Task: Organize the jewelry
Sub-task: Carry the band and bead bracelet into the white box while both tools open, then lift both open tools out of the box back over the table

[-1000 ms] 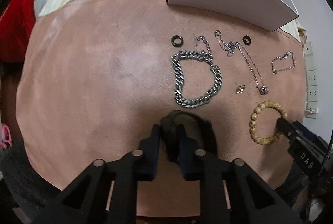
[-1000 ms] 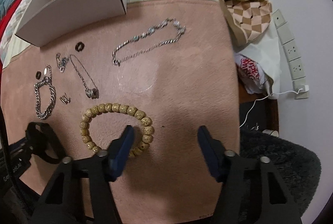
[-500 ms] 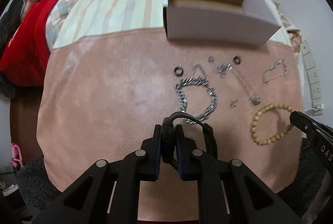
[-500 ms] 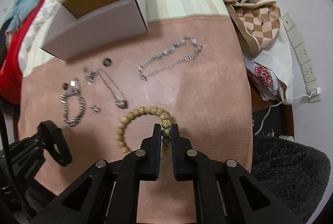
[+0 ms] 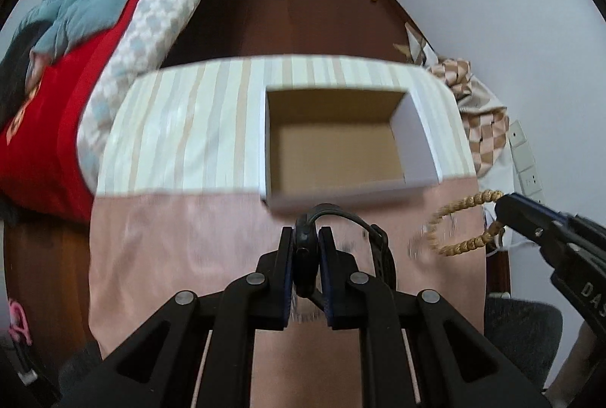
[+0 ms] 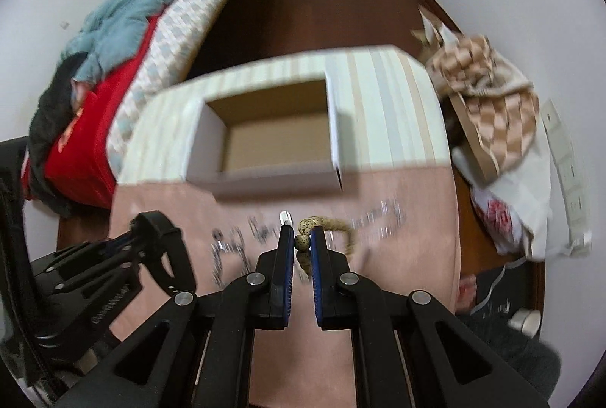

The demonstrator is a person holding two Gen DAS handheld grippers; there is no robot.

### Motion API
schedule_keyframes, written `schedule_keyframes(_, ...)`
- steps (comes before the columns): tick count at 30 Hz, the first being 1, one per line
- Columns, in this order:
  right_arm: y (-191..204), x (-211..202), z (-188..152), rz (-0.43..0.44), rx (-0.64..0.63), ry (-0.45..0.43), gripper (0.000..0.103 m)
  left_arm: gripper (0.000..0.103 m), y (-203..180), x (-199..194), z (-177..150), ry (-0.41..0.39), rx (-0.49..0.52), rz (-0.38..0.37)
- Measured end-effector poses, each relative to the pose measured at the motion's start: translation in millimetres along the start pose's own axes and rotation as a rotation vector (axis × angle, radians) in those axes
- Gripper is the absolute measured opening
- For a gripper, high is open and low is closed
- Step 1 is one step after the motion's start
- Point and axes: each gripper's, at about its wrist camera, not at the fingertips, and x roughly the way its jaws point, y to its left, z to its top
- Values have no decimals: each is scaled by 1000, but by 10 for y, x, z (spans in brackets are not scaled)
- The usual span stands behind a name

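Observation:
My left gripper (image 5: 306, 237) is shut on a black band bracelet (image 5: 341, 214) and holds it above the pink cloth (image 5: 181, 241), just in front of the open white box (image 5: 413, 120). My right gripper (image 6: 302, 237) is shut on a wooden bead bracelet (image 6: 308, 224), lifted off the cloth; the bracelet hangs from it at the right of the left wrist view (image 5: 462, 230). The box (image 6: 261, 177) stands open with a bare brown floor. Silver chains (image 6: 378, 214) lie blurred on the cloth (image 6: 409, 256) below the grippers.
The striped cloth (image 5: 181, 127) covers the table's far half around the box. A bed with red and teal bedding (image 5: 75, 29) is at the left. A checked cloth and bags (image 6: 492, 105) lie at the right by wall sockets.
Both grippers have risen and tilted forward toward the box. The right gripper shut on the bead bracelet and lifted it; the left keeps the black bracelet.

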Motion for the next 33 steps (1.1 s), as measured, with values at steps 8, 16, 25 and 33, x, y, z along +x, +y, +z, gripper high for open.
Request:
schedule_keyframes(8, 187, 276, 718, 5, -67, -22, 9, 10, 201, 338, 678, 14, -35, -33)
schedule_keyframes(16, 224, 898, 1043, 47, -65, 69, 9, 12, 281, 815, 1024, 135, -73, -90)
schedule_keyframes(25, -33, 1212, 994, 84, -3, 176, 43, 76, 294, 788, 1042, 116, -78, -61)
schedule_keyframes(33, -99, 988, 812, -118, -69, 117, 85, 102, 349, 642, 845, 30, -56, 100)
